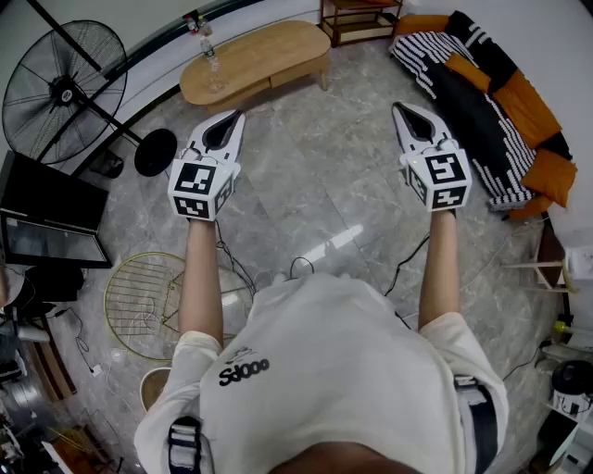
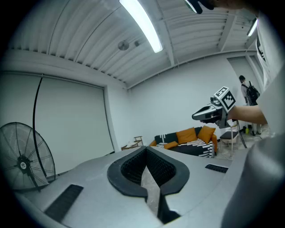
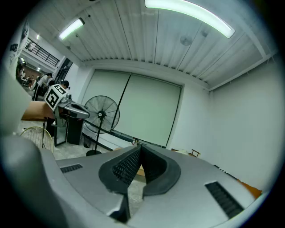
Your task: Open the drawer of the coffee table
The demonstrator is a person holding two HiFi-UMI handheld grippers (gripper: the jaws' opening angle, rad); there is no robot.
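coffee table [image 1: 269, 57]: ahead, left of centre | bottle [image 1: 212, 67]: on table's left end | fan [image 1: 63, 93]: left of table | sofa [image 1: 491, 102]: right of table | wooden shelf [image 1: 359, 18]: behind, between table and sofa | wire grille [image 1: 148, 305]: floor, near left

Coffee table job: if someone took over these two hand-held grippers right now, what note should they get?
Left hand-held gripper: shut, empty, held out in front of the person.
Right hand-held gripper: shut, empty, held out the same way.
Coffee table: across the floor ahead, towards the left, with a bottle standing on it. Neither gripper touches it.
Done: nothing yet; no drawer shows pulled out.
Left: walk up, find the drawer front, probably grip it with one gripper and pull it open.
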